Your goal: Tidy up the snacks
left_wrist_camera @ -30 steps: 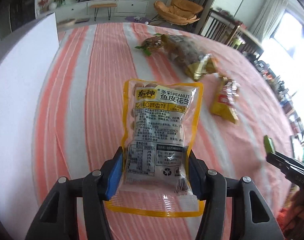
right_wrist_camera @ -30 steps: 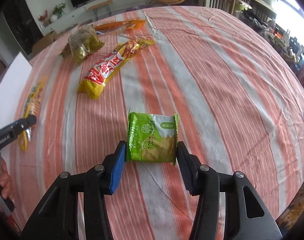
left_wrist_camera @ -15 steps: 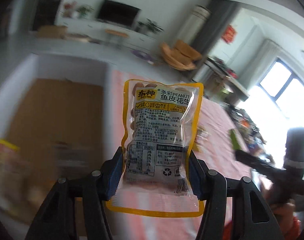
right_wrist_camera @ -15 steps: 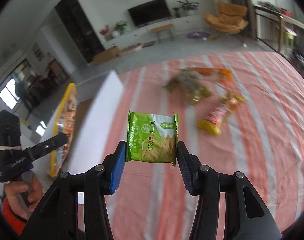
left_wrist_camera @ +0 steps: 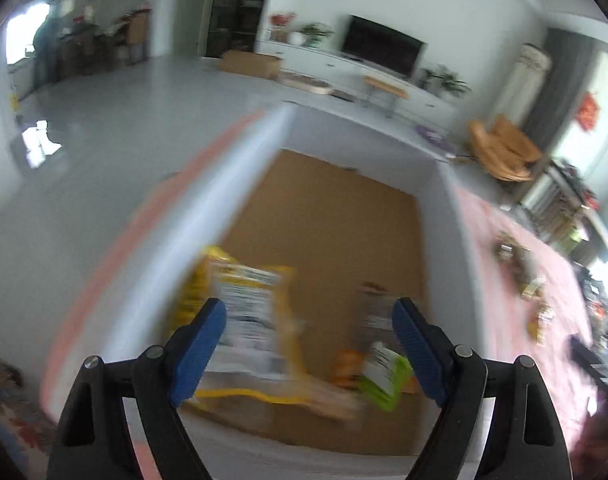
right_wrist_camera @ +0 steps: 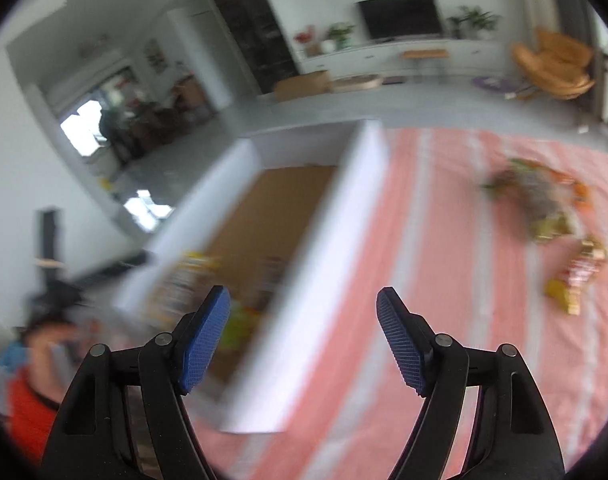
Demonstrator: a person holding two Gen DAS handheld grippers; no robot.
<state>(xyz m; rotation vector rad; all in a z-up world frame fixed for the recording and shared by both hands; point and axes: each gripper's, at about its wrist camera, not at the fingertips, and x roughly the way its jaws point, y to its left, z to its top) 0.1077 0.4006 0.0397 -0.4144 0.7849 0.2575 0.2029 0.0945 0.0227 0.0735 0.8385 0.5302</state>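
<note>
- The left wrist view is looking down into the white-walled box [left_wrist_camera: 436, 240] with its brown cardboard floor; the right wrist view is catching only the box's outer wall [right_wrist_camera: 304, 320] and the striped tablecloth [right_wrist_camera: 444, 280]
- The left gripper [left_wrist_camera: 308, 340] is pointing steeply down over the box, jaws having just been opening, now standing wide with nothing pressed between them
- The peanut bag [left_wrist_camera: 248, 316] is lying blurred inside the box, apparently loose, beside a green cracker pack [left_wrist_camera: 384, 372]
- The right gripper [right_wrist_camera: 302, 336] is tilting down beside the box wall, jaws likewise having just been opening, wide and empty
- Two snack bags [right_wrist_camera: 544, 200] are waiting on the tablecloth
- Printing on the peanut bag is smearing past reading
</note>
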